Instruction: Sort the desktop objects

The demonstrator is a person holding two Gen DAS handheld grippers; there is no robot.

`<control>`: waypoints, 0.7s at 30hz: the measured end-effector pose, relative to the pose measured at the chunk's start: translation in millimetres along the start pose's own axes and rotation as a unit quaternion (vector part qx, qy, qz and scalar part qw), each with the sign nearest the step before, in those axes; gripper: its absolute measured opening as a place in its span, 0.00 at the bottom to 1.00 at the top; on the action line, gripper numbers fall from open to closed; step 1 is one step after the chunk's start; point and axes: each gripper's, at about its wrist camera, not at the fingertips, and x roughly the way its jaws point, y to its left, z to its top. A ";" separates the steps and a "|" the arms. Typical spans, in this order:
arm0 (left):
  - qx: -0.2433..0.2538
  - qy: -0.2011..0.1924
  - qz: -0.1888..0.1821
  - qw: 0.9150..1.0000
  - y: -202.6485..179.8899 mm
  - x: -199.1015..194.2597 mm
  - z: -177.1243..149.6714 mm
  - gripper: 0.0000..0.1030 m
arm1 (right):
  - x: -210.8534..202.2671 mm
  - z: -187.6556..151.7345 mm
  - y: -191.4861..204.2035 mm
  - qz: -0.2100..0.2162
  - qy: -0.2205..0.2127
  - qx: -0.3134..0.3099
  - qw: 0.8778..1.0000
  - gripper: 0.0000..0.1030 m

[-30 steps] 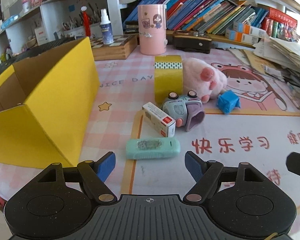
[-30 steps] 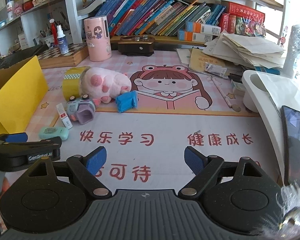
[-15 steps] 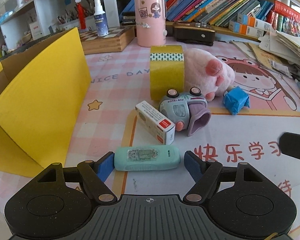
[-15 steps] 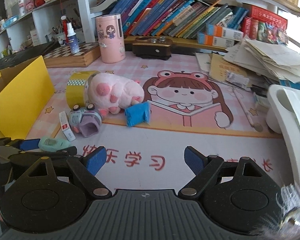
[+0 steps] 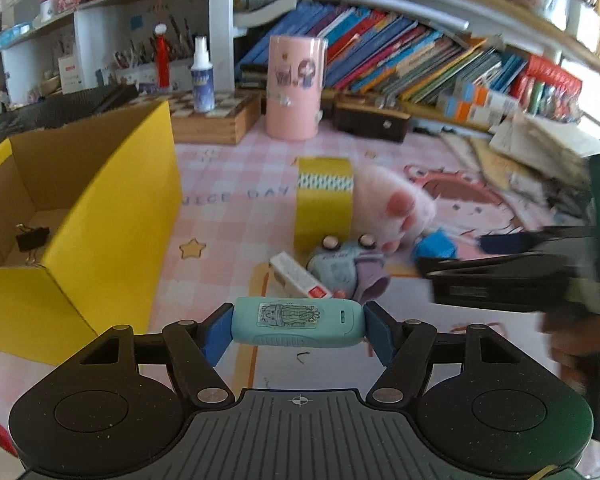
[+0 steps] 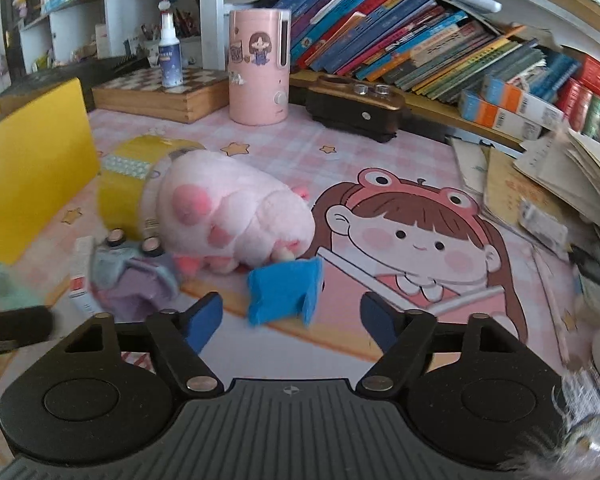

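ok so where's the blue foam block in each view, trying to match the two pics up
Left wrist view: the blue foam block lies right of centre on the mat, just below the pink plush paw, next to the right gripper's blurred fingers.
Right wrist view: it sits low in the centre, ahead of the right gripper, whose closing jaws do not yet touch it.
Shared landmark: the yellow tape roll beside the paw.

Colours we are seeing on the tabletop

We are seeing a mint-green eraser [image 5: 296, 322], a yellow box [image 5: 112, 240], a pink plush paw [image 6: 228, 216], a blue block [image 6: 284, 296] and a pink-checked mat [image 5: 228, 216].
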 end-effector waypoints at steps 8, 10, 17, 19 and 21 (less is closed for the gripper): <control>0.005 -0.019 -0.014 1.000 5.8 -21.5 3.7 0.67 | 15.8 2.9 3.7 0.009 0.007 -0.017 1.000 0.39; 0.005 -0.020 -0.018 1.000 6.4 -25.1 3.3 0.67 | 10.2 1.6 3.1 0.013 0.007 -0.008 1.000 0.39; 0.003 -0.021 -0.029 0.999 9.4 -34.7 -4.1 0.67 | -27.3 -8.0 6.5 0.006 0.007 0.026 1.000 0.38; 0.003 -0.023 -0.030 0.999 11.5 -39.5 -7.3 0.67 | -40.7 -11.2 8.8 0.005 0.009 0.039 0.999 0.38; 0.003 -0.023 -0.032 0.999 13.0 -44.5 -10.1 0.67 | -56.3 -14.0 12.0 0.002 0.010 0.056 0.998 0.38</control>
